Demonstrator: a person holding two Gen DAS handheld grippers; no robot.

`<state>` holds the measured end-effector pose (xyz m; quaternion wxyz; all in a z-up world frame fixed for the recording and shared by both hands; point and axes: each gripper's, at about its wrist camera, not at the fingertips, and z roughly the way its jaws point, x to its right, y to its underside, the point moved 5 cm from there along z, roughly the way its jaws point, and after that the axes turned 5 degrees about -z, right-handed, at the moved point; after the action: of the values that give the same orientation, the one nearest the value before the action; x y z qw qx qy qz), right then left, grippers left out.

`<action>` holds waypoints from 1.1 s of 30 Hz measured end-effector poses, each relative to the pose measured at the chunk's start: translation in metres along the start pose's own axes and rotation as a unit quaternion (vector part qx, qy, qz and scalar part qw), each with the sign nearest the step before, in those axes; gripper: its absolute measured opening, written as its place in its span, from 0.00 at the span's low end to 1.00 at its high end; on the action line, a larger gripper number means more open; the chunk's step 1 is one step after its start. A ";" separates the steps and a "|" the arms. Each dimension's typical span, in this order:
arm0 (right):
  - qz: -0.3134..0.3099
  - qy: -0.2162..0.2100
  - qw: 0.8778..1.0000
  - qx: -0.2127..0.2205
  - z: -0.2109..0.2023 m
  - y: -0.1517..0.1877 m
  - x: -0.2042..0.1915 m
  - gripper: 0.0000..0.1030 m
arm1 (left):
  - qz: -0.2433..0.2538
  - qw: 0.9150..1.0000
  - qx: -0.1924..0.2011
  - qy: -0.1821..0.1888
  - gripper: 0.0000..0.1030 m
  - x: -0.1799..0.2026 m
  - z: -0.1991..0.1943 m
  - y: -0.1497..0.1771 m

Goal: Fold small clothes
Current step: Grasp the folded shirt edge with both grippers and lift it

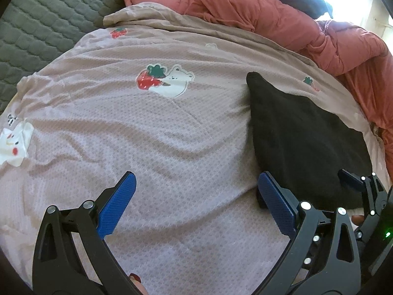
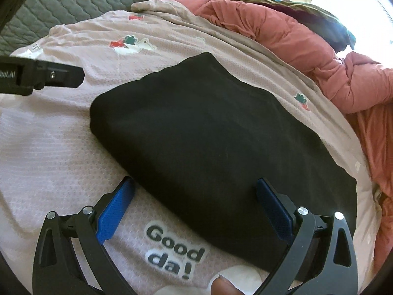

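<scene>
In the left wrist view, the left gripper [image 1: 196, 204] was wide open and held nothing. Pink bedding [image 1: 147, 135] lay between its jaws. The folded black cloth [image 1: 304, 142] lay on the bedding past the right jaw, with one corner pointing up and away. The right gripper [image 1: 353, 184] showed beside it.

In the right wrist view, the right gripper [image 2: 196, 206] was wide open too. The black cloth [image 2: 208, 142] lay flat, its near edge between the jaws, not pinched. Its long side ran from far left to near right.
</scene>
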<state>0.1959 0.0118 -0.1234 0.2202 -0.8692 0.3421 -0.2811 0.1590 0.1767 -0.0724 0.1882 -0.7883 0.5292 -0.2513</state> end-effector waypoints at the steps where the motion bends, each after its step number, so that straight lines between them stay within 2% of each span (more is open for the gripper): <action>1: -0.001 0.002 1.000 0.000 0.002 -0.001 0.000 0.96 | 0.001 1.000 0.000 -0.001 0.91 0.001 0.001 -0.002; 8: -0.005 0.011 1.000 0.010 0.014 -0.009 0.001 0.96 | -0.007 1.000 -0.013 0.006 0.91 0.004 0.017 -0.016; 15: -0.011 0.024 0.999 0.020 0.020 -0.019 0.000 0.96 | -0.038 0.995 -0.059 0.069 0.91 0.020 0.043 -0.029; 21: -0.027 0.039 0.998 0.039 0.023 -0.026 -0.001 0.95 | -0.053 0.991 -0.079 0.096 0.91 0.035 0.062 -0.045; 25: -0.052 0.080 0.993 0.071 0.018 -0.028 -0.004 0.94 | -0.077 0.986 -0.101 0.112 0.90 0.040 0.079 -0.054; 26: -0.057 0.085 0.992 0.075 0.016 -0.029 -0.005 0.88 | -0.085 0.983 -0.108 0.120 0.90 0.041 0.084 -0.057; 27: -0.060 0.078 0.992 0.081 0.014 -0.029 -0.006 0.76 | -0.089 0.982 -0.111 0.124 0.90 0.042 0.086 -0.059; 28: -0.060 0.073 0.992 0.084 0.013 -0.028 -0.006 0.72 | -0.093 0.980 -0.115 0.129 0.90 0.044 0.089 -0.061; 29: -0.059 0.069 0.992 0.090 0.010 -0.028 -0.006 0.63 | -0.098 0.979 -0.119 0.136 0.90 0.046 0.092 -0.063; 30: -0.058 0.066 0.992 0.096 0.008 -0.028 -0.006 0.43 | -0.099 0.977 -0.123 0.141 0.90 0.049 0.094 -0.065; 31: -0.058 0.060 0.991 0.101 0.005 -0.028 -0.007 0.34 | -0.098 0.976 -0.126 0.146 0.90 0.052 0.097 -0.067; 33: -0.056 0.054 0.991 0.113 0.000 -0.029 -0.006 0.24 | -0.099 0.973 -0.137 0.156 0.90 0.055 0.102 -0.069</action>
<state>0.2058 0.0354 -0.1087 0.2818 -0.8401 0.2701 -0.3765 0.2878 0.1540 -0.1043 -0.0329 -0.8062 0.5005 -0.3138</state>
